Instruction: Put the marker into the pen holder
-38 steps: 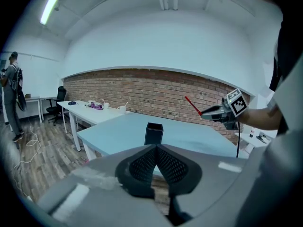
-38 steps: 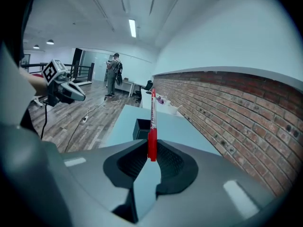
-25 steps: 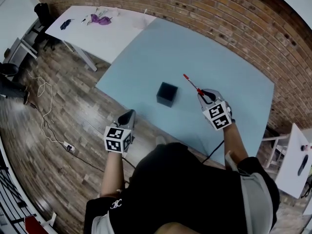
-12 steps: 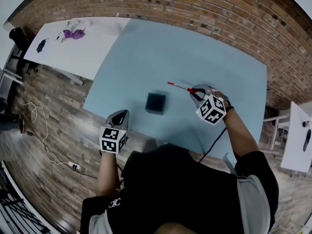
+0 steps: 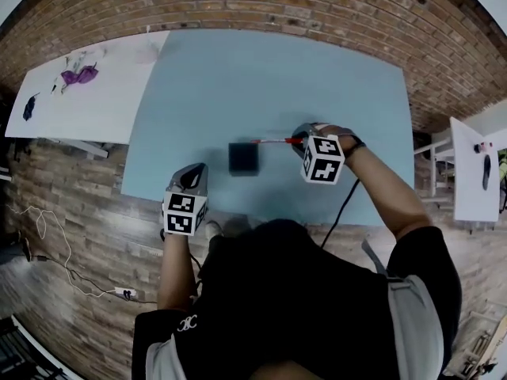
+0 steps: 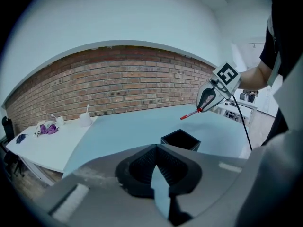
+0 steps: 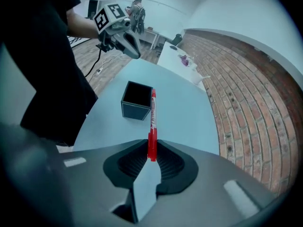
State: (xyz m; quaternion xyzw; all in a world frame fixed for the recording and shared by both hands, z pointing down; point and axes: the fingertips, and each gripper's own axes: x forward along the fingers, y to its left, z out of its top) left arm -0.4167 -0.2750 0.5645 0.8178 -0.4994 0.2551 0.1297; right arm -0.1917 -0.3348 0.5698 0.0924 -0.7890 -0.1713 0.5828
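Observation:
A red marker (image 5: 277, 141) (image 7: 152, 122) sticks out of my right gripper (image 5: 299, 142) (image 7: 151, 157), which is shut on its rear end. The marker lies roughly level above the table and points left, its tip near the right rim of the pen holder (image 5: 243, 158) (image 7: 136, 100), an open square black box on the light blue table (image 5: 269, 77). From the left gripper view the marker (image 6: 190, 114) hangs above and behind the pen holder (image 6: 180, 139). My left gripper (image 5: 192, 180) (image 6: 156, 167) hovers at the table's near edge, left of the holder, jaws shut and empty.
A white table (image 5: 79, 93) with a purple item (image 5: 76, 75) and small clutter stands to the left. A brick wall (image 5: 317, 6) runs behind the blue table. Another white table (image 5: 471, 169) stands at the right. A cable (image 5: 47, 236) lies on the wooden floor.
My right gripper has swung the marker from pointing up-left to lying level, and brought its tip close to the holder. The head view has turned; the left gripper stays by the near edge.

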